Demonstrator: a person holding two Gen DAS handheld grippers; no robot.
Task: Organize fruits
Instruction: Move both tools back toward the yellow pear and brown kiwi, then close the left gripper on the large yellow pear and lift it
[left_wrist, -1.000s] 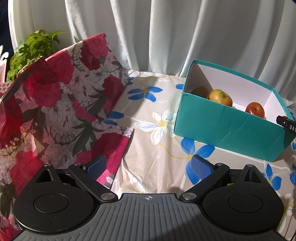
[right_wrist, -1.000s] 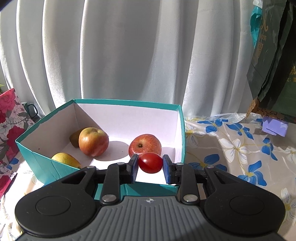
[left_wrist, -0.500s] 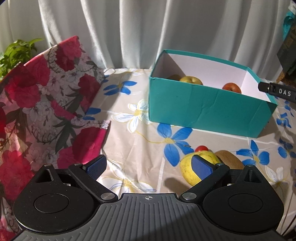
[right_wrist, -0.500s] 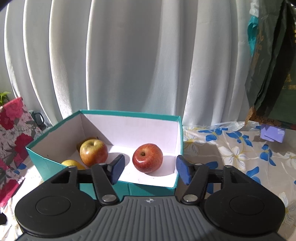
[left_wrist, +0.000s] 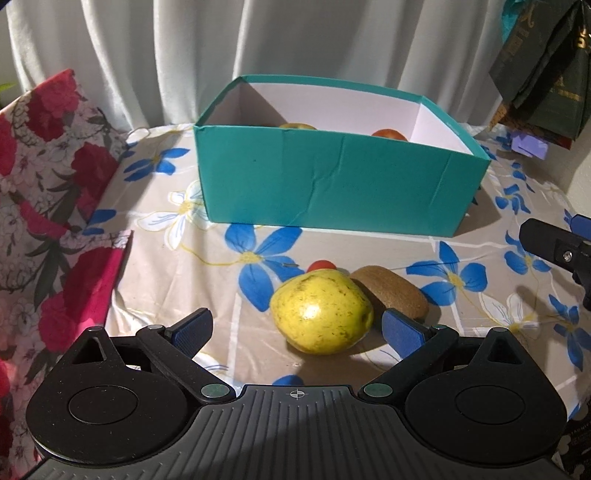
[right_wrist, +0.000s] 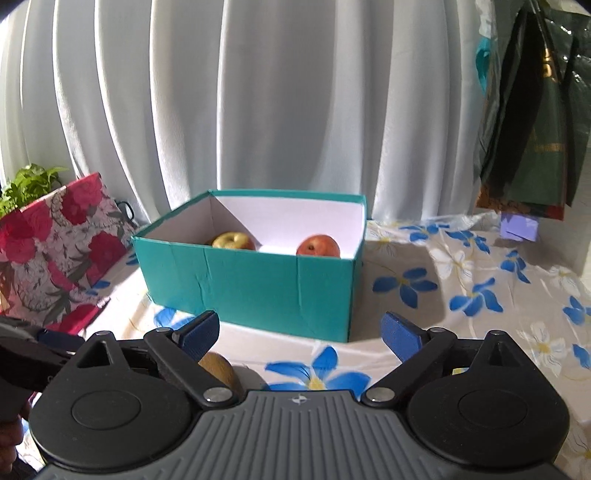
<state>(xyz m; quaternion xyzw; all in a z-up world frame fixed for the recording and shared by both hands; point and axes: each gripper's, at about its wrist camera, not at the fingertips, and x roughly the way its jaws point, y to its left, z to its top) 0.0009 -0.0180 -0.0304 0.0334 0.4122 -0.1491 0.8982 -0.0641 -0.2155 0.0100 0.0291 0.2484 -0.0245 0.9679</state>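
Left wrist view: a yellow pear (left_wrist: 320, 311) is seen lying between the wide-open jaws of the left gripper (left_wrist: 297, 328), untouched by either pad. A kiwi (left_wrist: 391, 291) lies just beside it and a small red tomato (left_wrist: 322, 264) just behind. Beyond them stands a teal box (left_wrist: 340, 188) holding two apples (right_wrist: 318, 245). The right gripper (right_wrist: 300, 330) is opening, with nothing between its jaws. A flowered tablecloth (left_wrist: 458, 273) covers the surface; a floral bag (left_wrist: 51, 162) and white curtains (right_wrist: 258, 110) border it.

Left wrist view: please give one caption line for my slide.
Open left gripper near a yellow pear, with kiwi and teal box beyond.
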